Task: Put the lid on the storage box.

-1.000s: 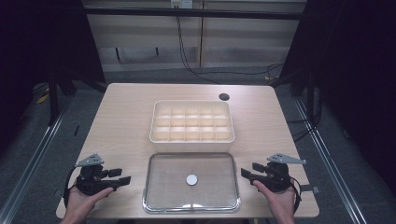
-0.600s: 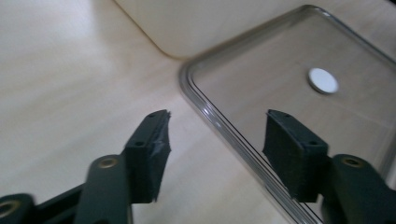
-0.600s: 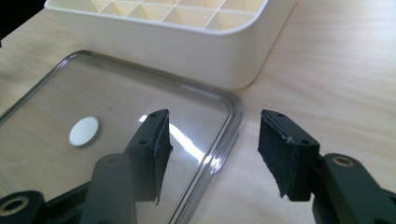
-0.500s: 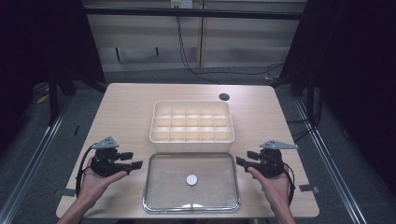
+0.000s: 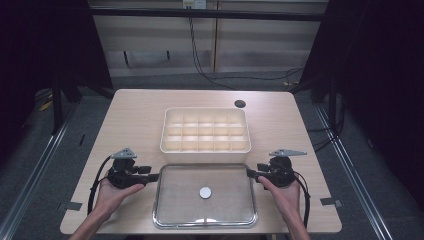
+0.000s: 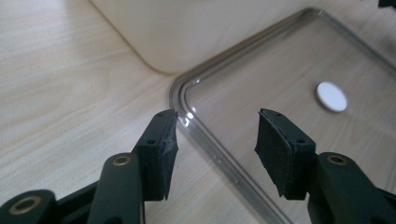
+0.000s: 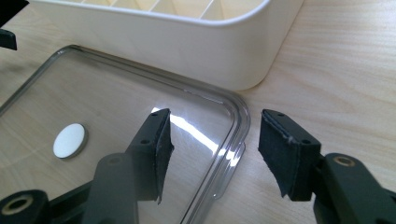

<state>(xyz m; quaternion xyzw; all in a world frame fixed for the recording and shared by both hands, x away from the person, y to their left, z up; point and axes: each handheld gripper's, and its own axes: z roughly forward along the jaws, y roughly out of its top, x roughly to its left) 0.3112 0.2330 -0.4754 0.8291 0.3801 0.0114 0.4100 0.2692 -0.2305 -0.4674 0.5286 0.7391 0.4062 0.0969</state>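
A clear flat lid [image 5: 180, 200] with a white round disc [image 5: 205, 192] at its middle lies on the near part of the table. A cream compartment box [image 5: 205, 146] stands just behind it. My left gripper [image 5: 154, 176] is at the lid's left edge. In the left gripper view the lid's corner rim [image 6: 205, 140] lies between the parted jaws of my left gripper [image 6: 217, 116], untouched; those jaws have just been closing. My right gripper [image 5: 250, 173] is at the lid's right edge. Its jaws have also narrowed a little, and my right gripper [image 7: 215, 115] straddles the rim [image 7: 236, 140] without pressing it.
A small dark round spot [image 5: 240, 104] sits on the table behind the box's right corner. The box wall [image 7: 187, 46] stands close beyond both grippers. Bare wood lies left and right of the lid. Cables trail on the floor behind the table.
Both hands moved forward and inward, from beside the lid to its left and right edges. The left jaws stand narrower than before.
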